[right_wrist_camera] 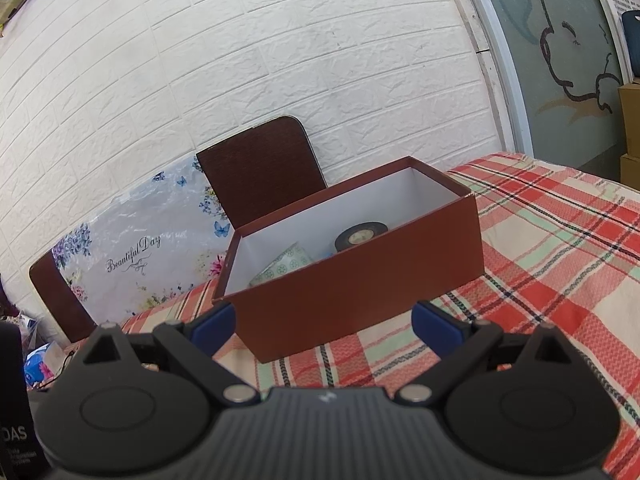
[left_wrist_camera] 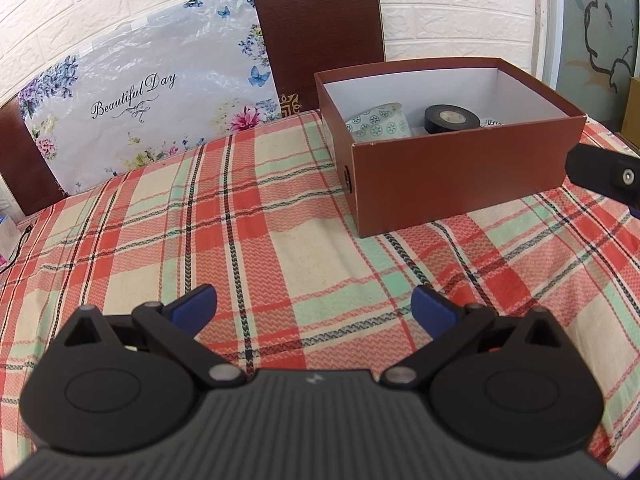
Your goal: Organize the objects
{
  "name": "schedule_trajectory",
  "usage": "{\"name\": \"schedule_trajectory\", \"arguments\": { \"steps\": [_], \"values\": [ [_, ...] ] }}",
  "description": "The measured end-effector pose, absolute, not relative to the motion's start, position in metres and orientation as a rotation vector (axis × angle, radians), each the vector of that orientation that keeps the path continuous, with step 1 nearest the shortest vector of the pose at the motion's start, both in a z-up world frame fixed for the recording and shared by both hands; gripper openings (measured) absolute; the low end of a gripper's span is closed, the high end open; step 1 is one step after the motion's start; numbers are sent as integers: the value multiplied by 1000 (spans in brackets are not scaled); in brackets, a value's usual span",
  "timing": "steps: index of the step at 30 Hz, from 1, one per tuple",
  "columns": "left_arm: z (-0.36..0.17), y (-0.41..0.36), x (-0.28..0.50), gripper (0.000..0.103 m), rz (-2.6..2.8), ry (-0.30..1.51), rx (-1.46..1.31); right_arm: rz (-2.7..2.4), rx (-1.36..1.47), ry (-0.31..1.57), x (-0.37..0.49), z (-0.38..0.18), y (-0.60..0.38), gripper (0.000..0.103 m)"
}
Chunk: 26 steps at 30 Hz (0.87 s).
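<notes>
A brown open box (left_wrist_camera: 460,176) with a white inside stands on the plaid tablecloth (left_wrist_camera: 260,240). In it lie a patterned green-and-white cup (left_wrist_camera: 380,122) on its side and a black tape roll (left_wrist_camera: 452,118). My left gripper (left_wrist_camera: 314,306) is open and empty, low over the cloth, in front and left of the box. My right gripper (right_wrist_camera: 322,326) is open and empty, just in front of the box's near wall (right_wrist_camera: 360,284); the cup (right_wrist_camera: 286,266) and tape roll (right_wrist_camera: 360,235) show inside. Part of the right gripper (left_wrist_camera: 604,174) shows at the left view's right edge.
Two brown chair backs (left_wrist_camera: 320,36) and a floral "Beautiful Day" board (left_wrist_camera: 140,108) stand behind the table against a white brick wall. Cardboard boxes (right_wrist_camera: 630,128) sit at the far right. A dark object (right_wrist_camera: 12,400) and clutter lie left of the table.
</notes>
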<state>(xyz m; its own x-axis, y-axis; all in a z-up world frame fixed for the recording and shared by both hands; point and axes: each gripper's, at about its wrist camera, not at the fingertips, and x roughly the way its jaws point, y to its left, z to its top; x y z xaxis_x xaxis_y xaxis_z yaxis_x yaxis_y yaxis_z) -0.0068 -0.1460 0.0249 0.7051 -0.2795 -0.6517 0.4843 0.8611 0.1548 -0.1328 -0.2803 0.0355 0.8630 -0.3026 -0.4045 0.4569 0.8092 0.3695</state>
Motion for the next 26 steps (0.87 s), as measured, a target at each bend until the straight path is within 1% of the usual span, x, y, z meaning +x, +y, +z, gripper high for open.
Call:
{"name": "schedule_trajectory", "arguments": {
  "steps": [20,26],
  "values": [
    [24,-147,-8,103,-422,673,312,-412,476,339,-134,34,-281,98],
    [33,-143,-10,103,-450,614,273,-409,470,340,-133,33,-281,98]
  ]
}}
